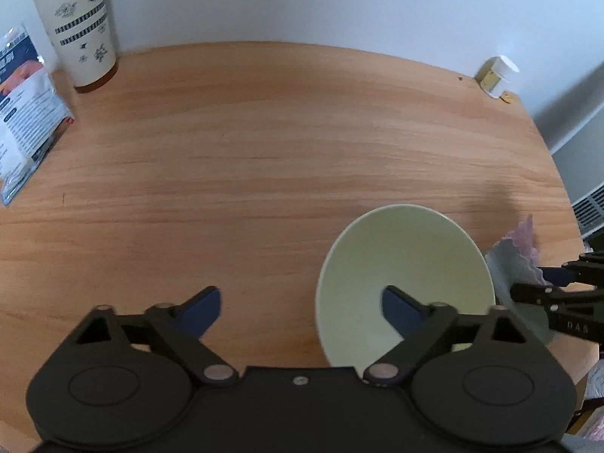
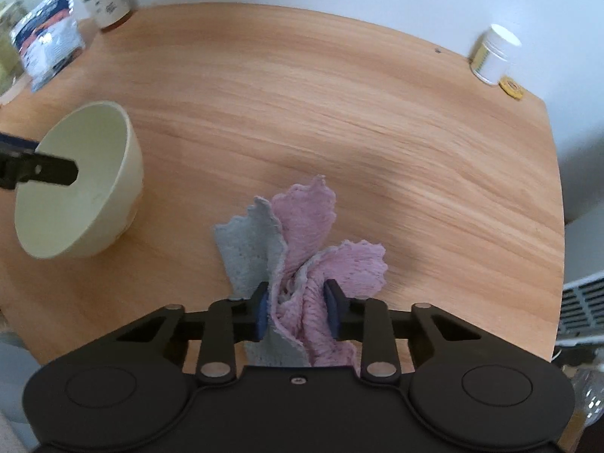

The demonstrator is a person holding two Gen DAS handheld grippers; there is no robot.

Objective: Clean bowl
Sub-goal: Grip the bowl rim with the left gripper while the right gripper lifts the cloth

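Observation:
A pale cream bowl sits tilted on the wooden table, its opening turned up toward the camera. My left gripper is open; its right finger reaches over the bowl's near rim, its left finger is over bare table. In the right wrist view the bowl is at the left, with a left finger over its mouth. My right gripper is shut on a bunched pink and grey cloth, held above the table, right of the bowl. The cloth also shows in the left wrist view.
A floral tumbler with a red lid and a printed packet stand at the back left. A small white jar stands at the back right corner with a small yellow item beside it. The table's right edge is near the bowl.

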